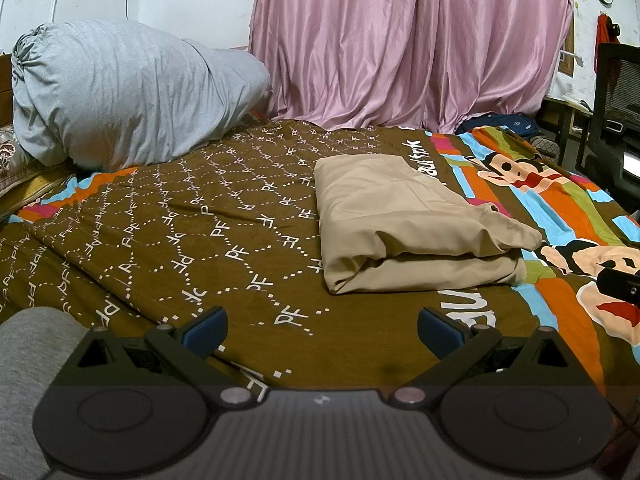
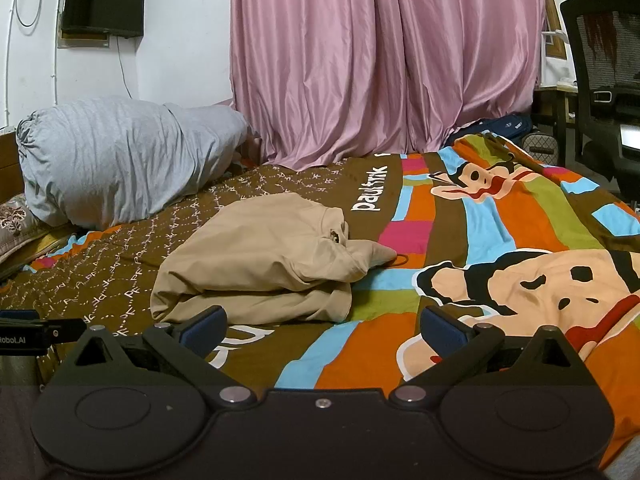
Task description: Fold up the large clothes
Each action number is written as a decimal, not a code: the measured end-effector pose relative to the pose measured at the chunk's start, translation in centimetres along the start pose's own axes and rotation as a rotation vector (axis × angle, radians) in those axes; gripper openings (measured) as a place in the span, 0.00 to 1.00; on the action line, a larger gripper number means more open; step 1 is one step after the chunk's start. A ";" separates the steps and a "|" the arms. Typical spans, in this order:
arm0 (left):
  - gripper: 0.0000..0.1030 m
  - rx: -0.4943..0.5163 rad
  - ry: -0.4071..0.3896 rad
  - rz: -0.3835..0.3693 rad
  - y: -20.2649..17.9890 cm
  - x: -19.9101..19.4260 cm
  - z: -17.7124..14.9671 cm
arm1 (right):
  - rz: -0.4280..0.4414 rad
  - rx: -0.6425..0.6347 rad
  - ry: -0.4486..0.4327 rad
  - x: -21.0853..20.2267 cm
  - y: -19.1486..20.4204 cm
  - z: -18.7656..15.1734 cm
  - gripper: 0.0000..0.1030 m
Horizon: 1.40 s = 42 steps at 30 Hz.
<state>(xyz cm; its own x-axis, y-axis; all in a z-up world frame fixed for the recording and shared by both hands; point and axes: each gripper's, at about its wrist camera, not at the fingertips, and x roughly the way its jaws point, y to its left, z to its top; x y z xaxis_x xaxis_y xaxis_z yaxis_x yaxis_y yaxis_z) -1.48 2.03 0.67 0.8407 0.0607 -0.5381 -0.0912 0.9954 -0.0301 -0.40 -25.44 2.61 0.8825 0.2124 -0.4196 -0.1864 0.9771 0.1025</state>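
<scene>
Nearest us, our left gripper (image 1: 322,328) and right gripper (image 2: 324,328) hover over the bedspread (image 1: 160,232), fingers spread wide and holding nothing. Just ahead lies the beige garment (image 1: 400,216), folded into a thick bundle on the brown patterned part of the cover, one loose corner reaching toward the colourful cartoon stripes. Beyond it we see a grey bundled duvet (image 1: 120,92) and pink curtains (image 1: 412,40).
</scene>
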 end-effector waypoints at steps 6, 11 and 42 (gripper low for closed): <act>0.99 0.000 0.000 0.000 0.0 0.0 0.0 | 0.000 0.002 0.002 0.0 0.2 -0.2 0.99; 0.99 0.000 0.001 0.002 0.0 0.0 0.0 | -0.001 0.002 0.003 0.0 0.1 -0.1 0.99; 0.99 -0.001 0.022 0.024 0.2 -0.1 0.0 | 0.000 0.007 0.005 0.0 0.0 0.1 0.99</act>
<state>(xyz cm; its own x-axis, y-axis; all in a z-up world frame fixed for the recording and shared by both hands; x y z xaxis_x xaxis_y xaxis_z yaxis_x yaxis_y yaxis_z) -1.55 2.24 0.70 0.8264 0.0831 -0.5569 -0.1118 0.9936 -0.0176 -0.30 -25.43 2.71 0.8803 0.2128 -0.4240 -0.1837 0.9769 0.1088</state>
